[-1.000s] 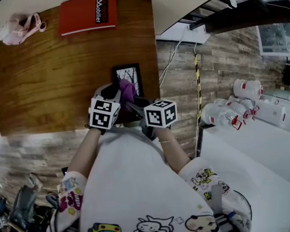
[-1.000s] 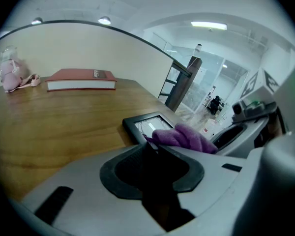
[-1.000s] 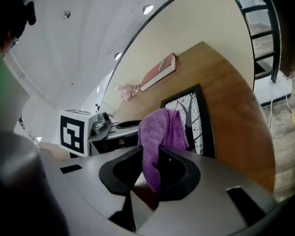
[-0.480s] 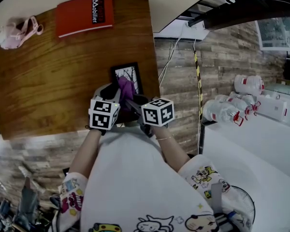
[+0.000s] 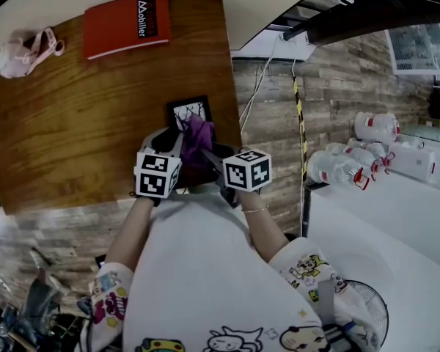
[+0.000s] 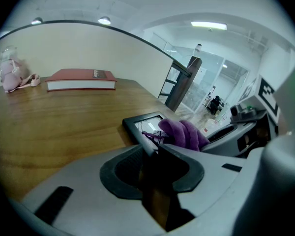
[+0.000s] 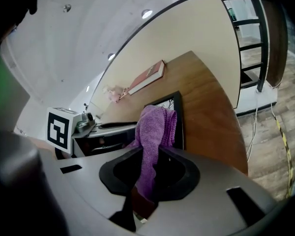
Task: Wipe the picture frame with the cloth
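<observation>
Since a second ago the right gripper (image 7: 150, 154) has pushed the purple fuzzy cloth (image 5: 196, 134) a little farther up the glass, so the cloth now covers more of the picture than before. The left gripper (image 6: 155, 149) has not shifted.

Closest to the person, the left gripper's jaws are pinched on the near edge of the small black-rimmed rectangular picture frame (image 5: 185, 111). Just beside it, the right gripper's jaws are pressed onto the cloth, which rises out of them and drapes forward over the frame.

The picture frame lies face up near the right edge of the brown wooden table (image 5: 81, 116), towards the person's side. Its glass shows a pale print of dark bare branches, with only the far part uncovered. Its long axis runs away from the person towards the far wall.

Well beyond it, at the table's far edge, a red hardback book (image 5: 126, 24) lies flat, and a pale pink bundle with straps (image 5: 22, 50) sits at the far left corner.
</observation>
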`<state>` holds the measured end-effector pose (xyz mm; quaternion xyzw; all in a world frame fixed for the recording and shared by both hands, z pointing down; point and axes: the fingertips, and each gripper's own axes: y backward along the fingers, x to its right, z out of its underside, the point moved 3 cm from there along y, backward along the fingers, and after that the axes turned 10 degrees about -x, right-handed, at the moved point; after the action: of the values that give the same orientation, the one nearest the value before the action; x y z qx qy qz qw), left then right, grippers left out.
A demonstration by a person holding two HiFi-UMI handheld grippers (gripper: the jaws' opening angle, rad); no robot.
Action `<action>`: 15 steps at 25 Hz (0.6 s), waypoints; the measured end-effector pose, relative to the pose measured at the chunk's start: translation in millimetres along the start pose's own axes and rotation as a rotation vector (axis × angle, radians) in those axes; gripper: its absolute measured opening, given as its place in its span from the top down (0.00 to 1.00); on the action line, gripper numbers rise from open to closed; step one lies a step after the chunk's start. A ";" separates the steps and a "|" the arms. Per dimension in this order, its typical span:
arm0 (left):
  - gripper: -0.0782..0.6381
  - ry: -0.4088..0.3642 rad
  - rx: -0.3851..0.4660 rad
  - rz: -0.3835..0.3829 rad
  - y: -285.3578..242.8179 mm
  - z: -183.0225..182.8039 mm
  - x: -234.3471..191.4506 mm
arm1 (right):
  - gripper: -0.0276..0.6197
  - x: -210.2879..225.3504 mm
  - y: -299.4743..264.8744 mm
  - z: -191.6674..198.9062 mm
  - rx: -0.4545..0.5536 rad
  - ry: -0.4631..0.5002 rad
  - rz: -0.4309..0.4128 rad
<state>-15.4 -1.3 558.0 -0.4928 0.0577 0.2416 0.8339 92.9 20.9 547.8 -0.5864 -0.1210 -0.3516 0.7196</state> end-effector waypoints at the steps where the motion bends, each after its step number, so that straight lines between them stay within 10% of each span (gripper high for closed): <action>1: 0.76 0.000 0.000 0.000 -0.1 0.0 -0.4 | 0.86 1.2 1.0 0.4 0.002 -0.001 0.006; 15: 0.76 -0.002 0.001 0.000 0.5 -0.1 -0.5 | 0.86 24.9 26.2 4.2 0.028 -0.005 0.110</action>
<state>-16.1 -1.3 557.8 -0.4921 0.0570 0.2421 0.8343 128.9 17.5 543.8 -0.5829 -0.0952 -0.3084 0.7457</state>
